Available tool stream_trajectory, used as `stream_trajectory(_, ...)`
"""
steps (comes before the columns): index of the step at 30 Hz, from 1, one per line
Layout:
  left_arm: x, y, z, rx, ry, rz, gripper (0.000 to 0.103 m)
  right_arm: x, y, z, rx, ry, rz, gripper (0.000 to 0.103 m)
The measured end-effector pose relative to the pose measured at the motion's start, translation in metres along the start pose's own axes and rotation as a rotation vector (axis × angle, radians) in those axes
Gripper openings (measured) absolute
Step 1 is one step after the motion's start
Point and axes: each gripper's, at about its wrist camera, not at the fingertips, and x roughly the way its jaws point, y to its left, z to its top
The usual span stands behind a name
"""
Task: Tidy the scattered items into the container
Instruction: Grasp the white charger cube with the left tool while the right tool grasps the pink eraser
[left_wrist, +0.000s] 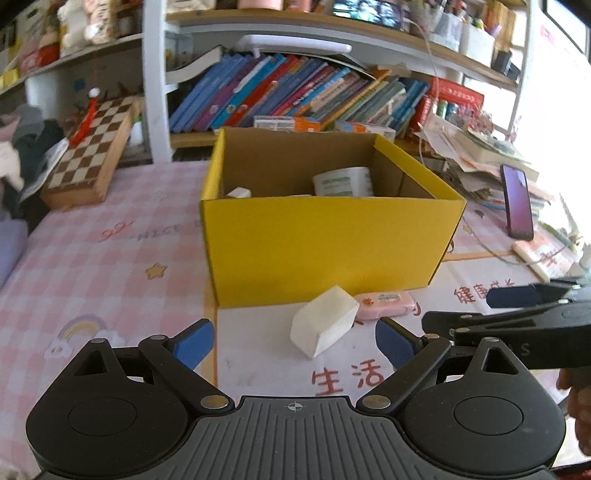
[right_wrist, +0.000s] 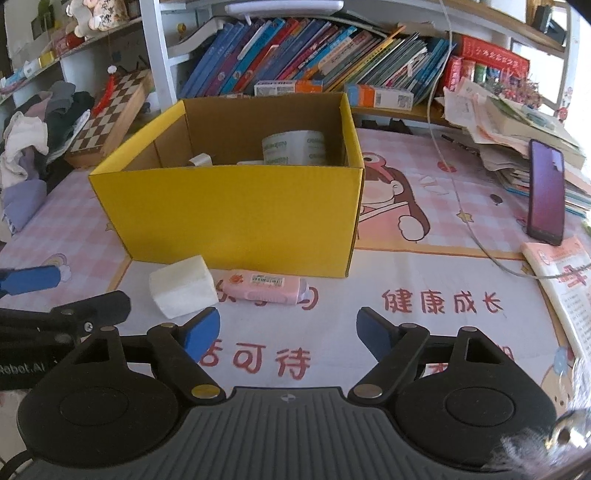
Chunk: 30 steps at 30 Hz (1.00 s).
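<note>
A white foam-like block (right_wrist: 183, 286) lies tilted on the printed pink tablecloth (right_wrist: 424, 266), just before the yellow cardboard box (right_wrist: 236, 210); right of it lies a soft pink packet (right_wrist: 264, 286). Inside the box stand a white printed roll (right_wrist: 293, 147) and what may be a small white piece (right_wrist: 201, 160). The left gripper (left_wrist: 294, 341) and right gripper (right_wrist: 288, 332) gape wide, both empty. Books (right_wrist: 295, 55) crowd the shelf behind.

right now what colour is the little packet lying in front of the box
Pink, with an orange emblem and a white barcode label; the packet shows best in the right wrist view.
</note>
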Motion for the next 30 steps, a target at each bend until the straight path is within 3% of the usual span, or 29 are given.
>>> stream_trajectory(8, 0.035, -0.006, 0.008, 0.031, 0.066, 0.002, 0.073, 0.028, -0.012, 0.014, -0.006, 0.046, 0.037, 0.076)
stream_trajectory(10, 0.042, -0.007, 0.008, 0.040, 0.085, 0.001, 0.063, 0.033, -0.016, 0.016, -0.002, 0.057, 0.049, 0.076)
stream_trajectory(18, 0.066, -0.011, 0.011, 0.060, 0.135, -0.059, 0.056, 0.048, -0.027, 0.024, 0.035, 0.092, 0.090, 0.073)
stream_trajectory(22, 0.074, -0.015, 0.009, 0.078, 0.150, -0.076, 0.044, 0.056, -0.032, 0.028, 0.048, 0.111, 0.111, 0.073)
stream_trajectory(25, 0.072, -0.007, 0.010, 0.029, 0.153, -0.087, 0.034, 0.061, -0.029, 0.027, 0.037, 0.133, 0.129, 0.073)
stream_trajectory(30, 0.059, 0.010, 0.011, -0.042, 0.146, -0.083, 0.029, 0.069, -0.017, 0.028, 0.000, 0.147, 0.153, 0.073)
